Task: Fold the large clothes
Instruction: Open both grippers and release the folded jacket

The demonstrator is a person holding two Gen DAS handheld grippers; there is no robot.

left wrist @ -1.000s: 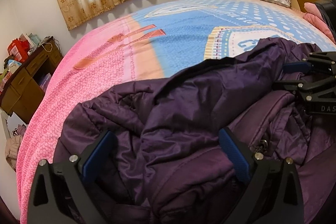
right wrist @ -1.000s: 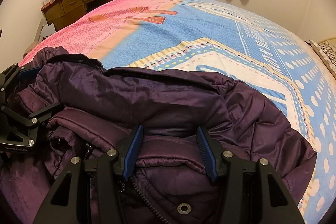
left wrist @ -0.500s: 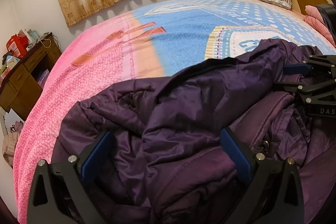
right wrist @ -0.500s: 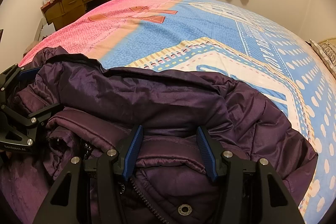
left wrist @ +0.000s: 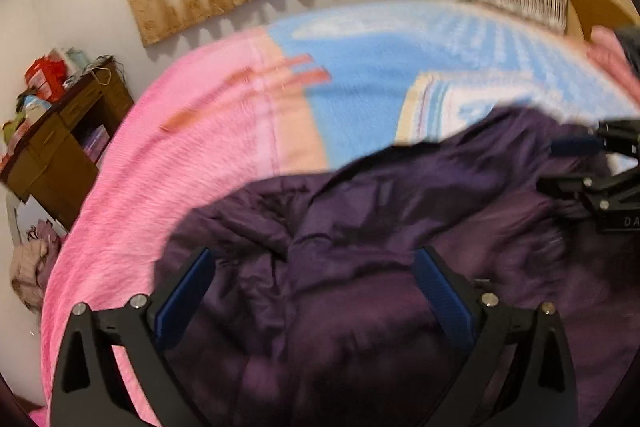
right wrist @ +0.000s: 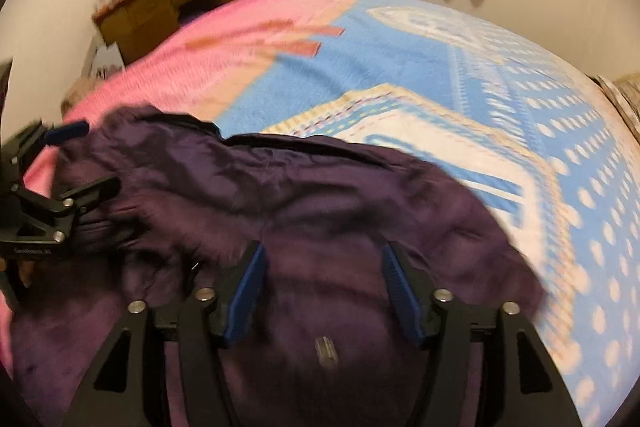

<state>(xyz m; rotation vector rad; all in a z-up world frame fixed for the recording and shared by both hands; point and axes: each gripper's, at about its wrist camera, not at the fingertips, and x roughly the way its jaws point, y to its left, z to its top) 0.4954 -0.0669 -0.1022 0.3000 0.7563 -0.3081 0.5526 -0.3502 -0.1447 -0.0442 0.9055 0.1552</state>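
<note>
Both claws released over bunched dark purple padded jacket [right wrist: 320, 211] on bed [right wrist: 400, 67]; right claw [right wrist: 324, 291] jaws just widened, left claw [left wrist: 316, 291] gaping. Fold not set; next: regrip an edge.

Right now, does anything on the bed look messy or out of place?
Yes. The purple jacket lies in a rumpled, uneven heap at the near edge of the bedspread, not yet a flat fold. Beyond the bed, the wooden desk is piled with clutter. The blur hides finer detail.
</note>
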